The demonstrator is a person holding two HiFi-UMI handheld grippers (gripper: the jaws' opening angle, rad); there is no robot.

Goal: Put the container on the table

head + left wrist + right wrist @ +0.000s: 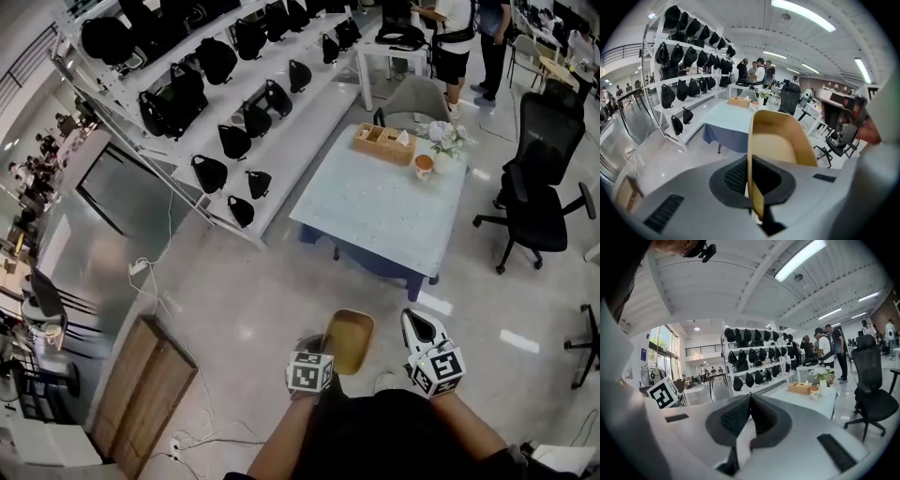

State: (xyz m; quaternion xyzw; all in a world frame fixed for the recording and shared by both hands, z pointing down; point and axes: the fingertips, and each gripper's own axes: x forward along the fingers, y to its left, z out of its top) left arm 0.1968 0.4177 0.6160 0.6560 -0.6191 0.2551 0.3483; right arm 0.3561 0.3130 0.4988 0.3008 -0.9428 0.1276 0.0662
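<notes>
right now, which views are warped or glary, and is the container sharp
Head view: fisheye bends the shelf rack, faint glare on the floor. Left gripper view: barrel warp, dark corners, tan container sharp in the left tool. Right gripper view: ceiling light blown out, edges warped.

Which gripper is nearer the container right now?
Left. The left gripper is clamped on the container's rim; the right gripper is shut, empty, beside it on the right, not touching.

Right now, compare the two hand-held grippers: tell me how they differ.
The left hand-held gripper is clamped on the wall of the tan container; the right hand-held gripper is shut on nothing. The left one carries the container alone; the right one hangs beside it, apart. Both are well short of the table.
</notes>
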